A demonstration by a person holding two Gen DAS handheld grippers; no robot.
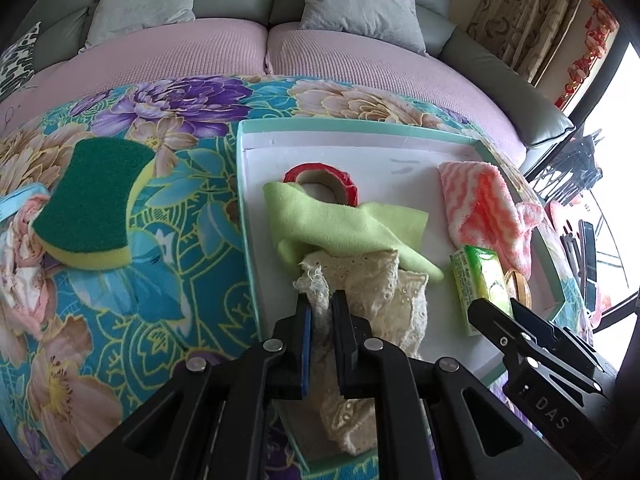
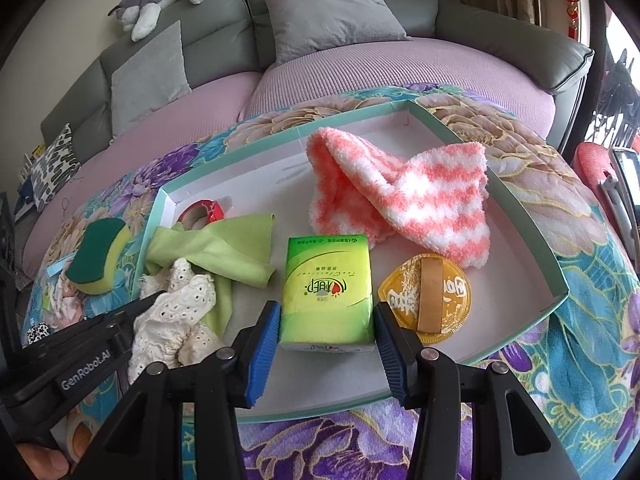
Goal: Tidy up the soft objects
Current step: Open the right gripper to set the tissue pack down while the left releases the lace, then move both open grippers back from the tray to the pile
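Observation:
A shallow white tray with a teal rim (image 1: pixel 244 208) (image 2: pixel 280 142) lies on a floral blanket. My left gripper (image 1: pixel 322 300) is shut on a cream lace cloth (image 1: pixel 384 280) (image 2: pixel 176 312) at the tray's near left corner; the cloth bunches up between the fingers. My right gripper (image 2: pixel 326 320) (image 1: pixel 496 308) is shut on a green tissue pack (image 2: pixel 328 284) (image 1: pixel 476 280), a blue pad against each long side. Behind the lace lies a light green cloth (image 1: pixel 340 224) (image 2: pixel 216 248). A pink-and-white fluffy towel (image 1: pixel 480 208) (image 2: pixel 400 200) fills the tray's far right.
A red tape roll (image 1: pixel 340 178) (image 2: pixel 204 210) sits at the tray's far left, a round gold pouch (image 2: pixel 428 300) right of the pack. Left of the tray lie a green-and-yellow sponge (image 1: pixel 92 204) (image 2: pixel 100 256) and a pink floral cloth (image 1: pixel 24 248). A sofa with cushions (image 1: pixel 360 8) stands behind.

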